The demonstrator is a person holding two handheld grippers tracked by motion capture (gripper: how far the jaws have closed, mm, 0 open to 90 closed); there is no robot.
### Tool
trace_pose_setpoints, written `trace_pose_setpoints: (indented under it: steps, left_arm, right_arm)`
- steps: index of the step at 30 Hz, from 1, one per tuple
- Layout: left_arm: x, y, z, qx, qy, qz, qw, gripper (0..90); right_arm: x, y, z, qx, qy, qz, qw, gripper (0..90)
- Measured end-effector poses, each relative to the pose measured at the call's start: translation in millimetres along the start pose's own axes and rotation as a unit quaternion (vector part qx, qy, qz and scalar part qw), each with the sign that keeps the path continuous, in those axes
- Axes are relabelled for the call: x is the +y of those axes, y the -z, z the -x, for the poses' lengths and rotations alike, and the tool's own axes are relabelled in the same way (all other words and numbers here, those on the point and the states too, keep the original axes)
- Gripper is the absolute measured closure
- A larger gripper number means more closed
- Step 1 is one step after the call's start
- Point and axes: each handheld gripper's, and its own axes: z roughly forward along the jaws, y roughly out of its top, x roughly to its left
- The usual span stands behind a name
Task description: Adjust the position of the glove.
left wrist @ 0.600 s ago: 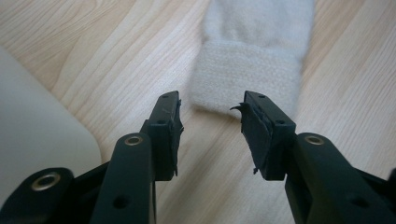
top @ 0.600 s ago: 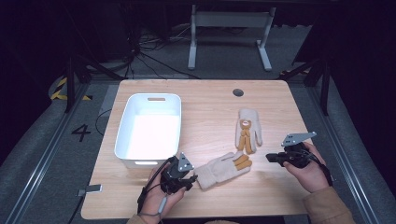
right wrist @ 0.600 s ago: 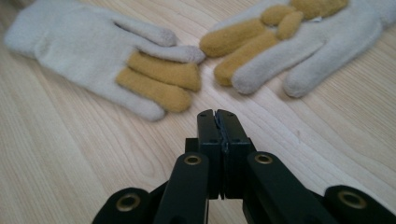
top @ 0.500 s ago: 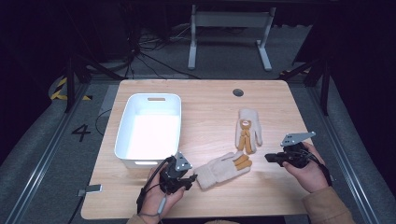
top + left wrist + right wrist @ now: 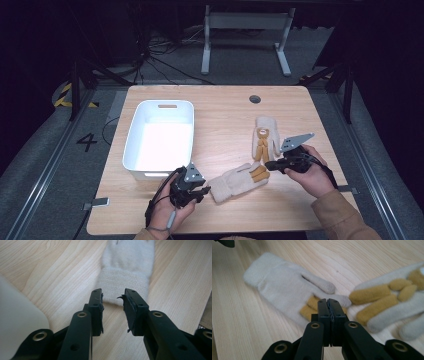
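On wooden table [image 5: 225, 115], barely shifting from a moment ago: lining up left gripper [image 5: 205, 190], jaws apart, at glove [image 5: 235, 181] cuff; keeping right gripper [image 5: 267, 164] closed, empty, near its fingertips, grab likely pending.

Cream glove cuff [image 5: 125, 286] on wooden table [image 5: 50, 272], gripper [image 5: 113, 306] parted before it

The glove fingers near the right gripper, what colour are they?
Mustard yellow fingers, on a cream glove; clearest in the right gripper view.
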Motion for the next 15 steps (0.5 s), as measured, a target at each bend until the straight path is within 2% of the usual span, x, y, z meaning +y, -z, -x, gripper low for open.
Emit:
trace_pose_setpoints:
  steps: [4,15]
  left_arm:
    - [-0.8,1.1,-2.1,-0.001,0.003,0.001,1.0,71.4]
    - [-1.0,2.6,-2.9,0.0,0.008,0.006,1.0,69.9]
  right_arm:
    - [14.0,-7.3,-1.9,0.006,0.014,-0.006,0.9999,89.9]
    - [30.1,-22.8,-0.7,0.015,0.021,-0.019,0.9995,89.9]
